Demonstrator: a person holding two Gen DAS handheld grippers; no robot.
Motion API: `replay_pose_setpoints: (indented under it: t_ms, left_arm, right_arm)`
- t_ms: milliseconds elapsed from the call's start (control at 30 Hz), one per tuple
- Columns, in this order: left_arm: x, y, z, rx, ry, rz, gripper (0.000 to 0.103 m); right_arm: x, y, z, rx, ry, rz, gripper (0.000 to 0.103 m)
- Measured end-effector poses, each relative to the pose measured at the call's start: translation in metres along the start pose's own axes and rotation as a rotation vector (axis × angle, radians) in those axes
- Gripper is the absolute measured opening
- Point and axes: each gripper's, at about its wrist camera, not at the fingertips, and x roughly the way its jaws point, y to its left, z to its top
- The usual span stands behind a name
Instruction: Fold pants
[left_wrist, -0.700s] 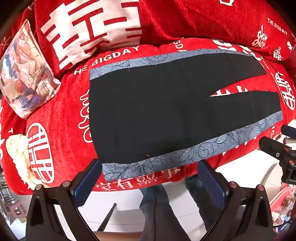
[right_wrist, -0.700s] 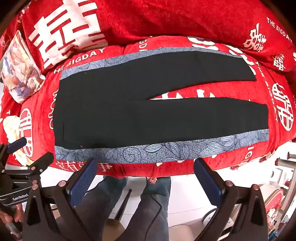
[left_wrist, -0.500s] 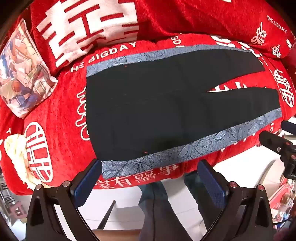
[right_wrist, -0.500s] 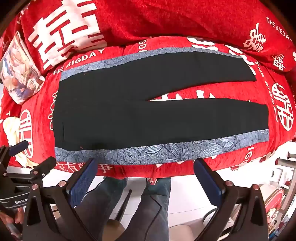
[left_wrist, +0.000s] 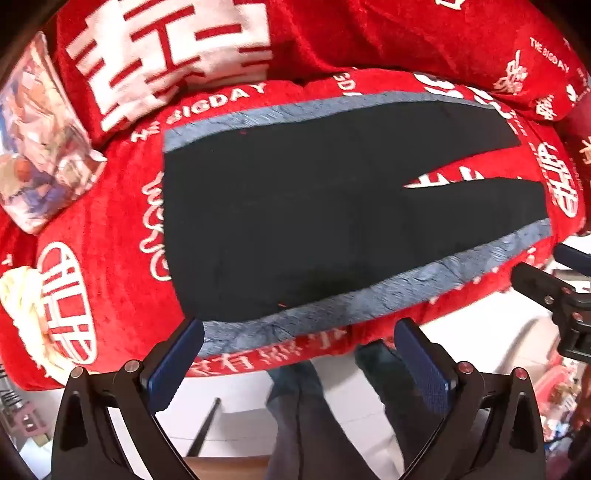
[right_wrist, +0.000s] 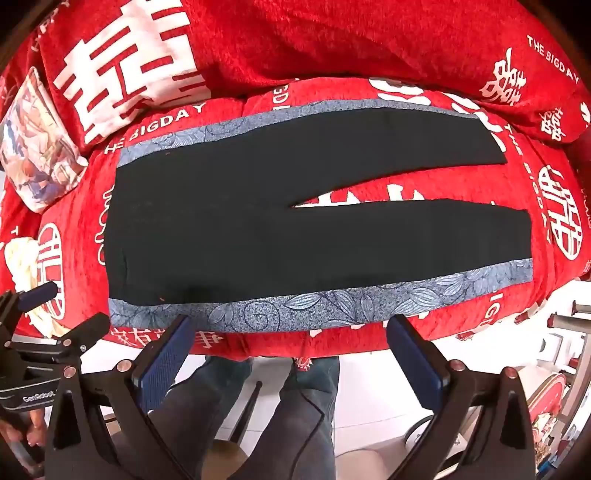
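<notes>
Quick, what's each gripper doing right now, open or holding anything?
Left gripper: open, holding nothing, near the pants' front edge.
Right gripper: open, holding nothing, also near that edge.

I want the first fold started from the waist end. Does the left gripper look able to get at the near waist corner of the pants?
Probably yes. The left gripper is open just short of the pants, with nothing between it and that corner.

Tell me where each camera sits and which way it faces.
Left wrist: on the left gripper, facing the pants at the waist end; open fingers, the person's legs and the right gripper's tip at the right edge show.
Right wrist: on the right gripper, facing the pants' near leg; open fingers, legs and the left gripper at left show.
Shared: pants, red cover, pillow.
</notes>
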Motion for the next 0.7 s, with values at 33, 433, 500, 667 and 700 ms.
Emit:
replay_pose_setpoints:
  t_ms: [33, 433, 500, 667, 700]
  left_arm:
    - [0.0, 0.0, 0.0, -0.001, 0.003, -0.003, 0.103]
    - [-0.004, 0.002, 0.009, -0.001, -0.018, 0.04, 0.103]
    - [-0.005, 0.002, 0.011, 0.002, -0.021, 0.044, 0.103]
    - [-0.007, 0.003, 0.017, 0.002, -0.024, 0.052, 0.103]
    - [-0.007, 0.003, 0.018, 0.002, -0.025, 0.053, 0.103]
  right_arm:
    - [0.0, 0.0, 0.0, 0.0, 0.0, -0.001, 0.103]
    - [-0.01, -0.001, 0.005, 0.002, -0.023, -0.011, 0.103]
    - [-0.01, 0.0, 0.006, 0.003, -0.025, -0.013, 0.103]
    - [-0.012, -0.001, 0.007, 0.005, -0.03, -0.016, 0.103]
    - [-0.013, -0.001, 0.008, 0.004, -0.033, -0.018, 0.103]
